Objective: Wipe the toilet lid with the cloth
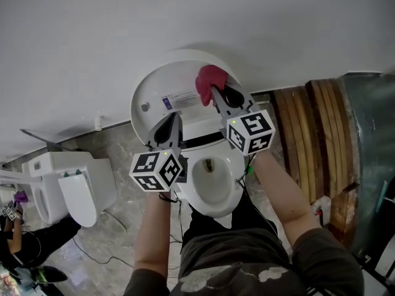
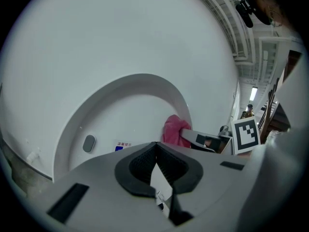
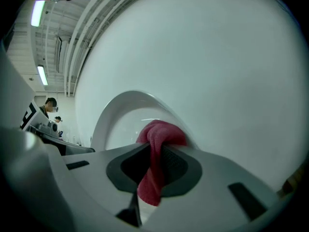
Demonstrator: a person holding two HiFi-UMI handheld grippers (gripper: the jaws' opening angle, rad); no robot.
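The white toilet lid [image 1: 162,88] stands raised against the wall, with a printed label [image 1: 179,100] on its inner face. My right gripper [image 1: 216,91] is shut on a pink cloth [image 1: 208,79] and holds it against the lid's upper right part. In the right gripper view the pink cloth [image 3: 155,151] bunches out between the jaws in front of the lid [image 3: 120,117]. My left gripper [image 1: 173,123] is shut with nothing in it, pointing at the lid's lower middle. The left gripper view has the lid [image 2: 130,115], the cloth [image 2: 175,129] and the right gripper's marker cube [image 2: 246,134].
The open toilet bowl [image 1: 213,180] sits below the grippers. A second toilet [image 1: 68,187] stands at the left on the stone floor. Wooden slats [image 1: 308,134] lean at the right. A person [image 1: 15,239] crouches at the lower left.
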